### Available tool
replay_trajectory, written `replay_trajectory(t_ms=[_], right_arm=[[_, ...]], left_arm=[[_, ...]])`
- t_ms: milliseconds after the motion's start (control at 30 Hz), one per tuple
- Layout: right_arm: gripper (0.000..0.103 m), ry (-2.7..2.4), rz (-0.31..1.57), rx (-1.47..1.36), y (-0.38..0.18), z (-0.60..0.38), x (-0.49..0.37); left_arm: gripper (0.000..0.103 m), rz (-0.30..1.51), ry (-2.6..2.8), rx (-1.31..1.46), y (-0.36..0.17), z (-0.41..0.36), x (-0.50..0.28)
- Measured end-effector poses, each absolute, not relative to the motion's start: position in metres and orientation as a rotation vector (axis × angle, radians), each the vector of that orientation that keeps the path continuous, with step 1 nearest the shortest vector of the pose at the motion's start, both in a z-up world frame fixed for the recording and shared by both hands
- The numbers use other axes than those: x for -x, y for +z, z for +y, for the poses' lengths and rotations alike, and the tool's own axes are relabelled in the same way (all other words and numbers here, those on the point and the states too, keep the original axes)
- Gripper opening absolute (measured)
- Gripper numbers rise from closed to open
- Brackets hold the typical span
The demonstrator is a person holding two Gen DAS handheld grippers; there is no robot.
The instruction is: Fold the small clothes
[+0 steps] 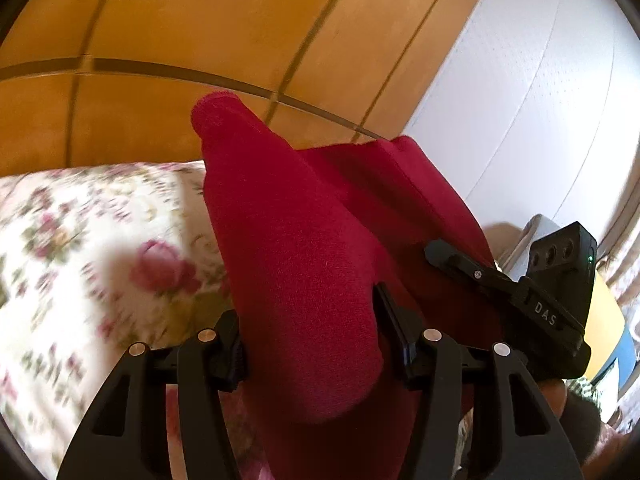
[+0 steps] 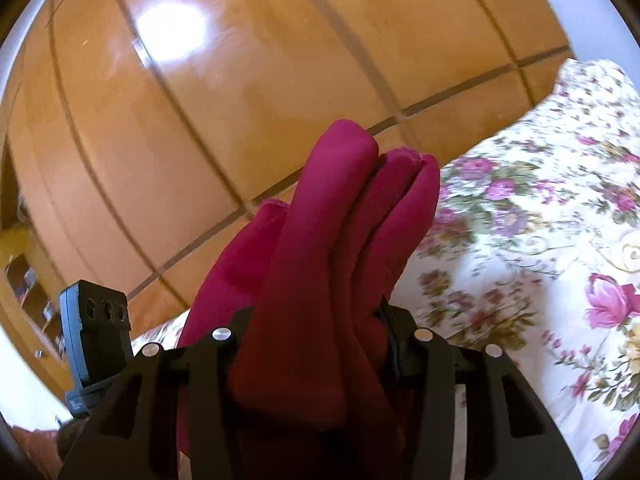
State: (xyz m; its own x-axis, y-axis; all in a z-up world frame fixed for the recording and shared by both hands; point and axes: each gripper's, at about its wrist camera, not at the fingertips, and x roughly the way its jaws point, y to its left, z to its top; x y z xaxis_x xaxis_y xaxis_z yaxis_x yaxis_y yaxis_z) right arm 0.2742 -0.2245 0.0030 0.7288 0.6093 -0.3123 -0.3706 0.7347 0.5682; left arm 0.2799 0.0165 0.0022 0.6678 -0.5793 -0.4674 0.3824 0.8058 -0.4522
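A dark red garment (image 1: 304, 264) is bunched between the fingers of my left gripper (image 1: 316, 344), which is shut on it and holds it up above the bed. Its folds stick up past the fingertips and hide them. The same red garment (image 2: 328, 264) is bunched in my right gripper (image 2: 316, 344), which is shut on it too. The right gripper (image 1: 520, 292) shows in the left wrist view, close on the right, against the cloth. The left gripper (image 2: 96, 332) shows at the lower left of the right wrist view.
A bed with a white floral cover (image 1: 80, 248) lies below, also in the right wrist view (image 2: 540, 240). Behind it stands a glossy wooden wardrobe (image 1: 200, 40). A white wall (image 1: 540, 100) is at the right of the left wrist view.
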Motion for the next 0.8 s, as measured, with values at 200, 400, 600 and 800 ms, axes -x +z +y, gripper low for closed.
replay_trajectory(t_ms=[200,400,600,800], right_arm=[[0.045,0.441,0.524,-0.598,-0.013,-0.259,-0.301],[0.053,0.261,0.717,-0.643,-0.056,-0.277,-0.327],[0.084,0.180,0.762,-0.580,-0.061,-0.286,-0.317],[0.098,0.126,0.774,-0.538,-0.054,-0.301,-0.283]], left_arm=[[0.054,0.673,-0.584,0.307,-0.014,-0.012,-0.326],[0.066,0.768,-0.538,0.394,-0.060,0.000,-0.349],[0.080,0.773,-0.503,0.408,-0.063,0.004,-0.346],[0.088,0.743,-0.450,0.379,-0.058,0.012,-0.315]])
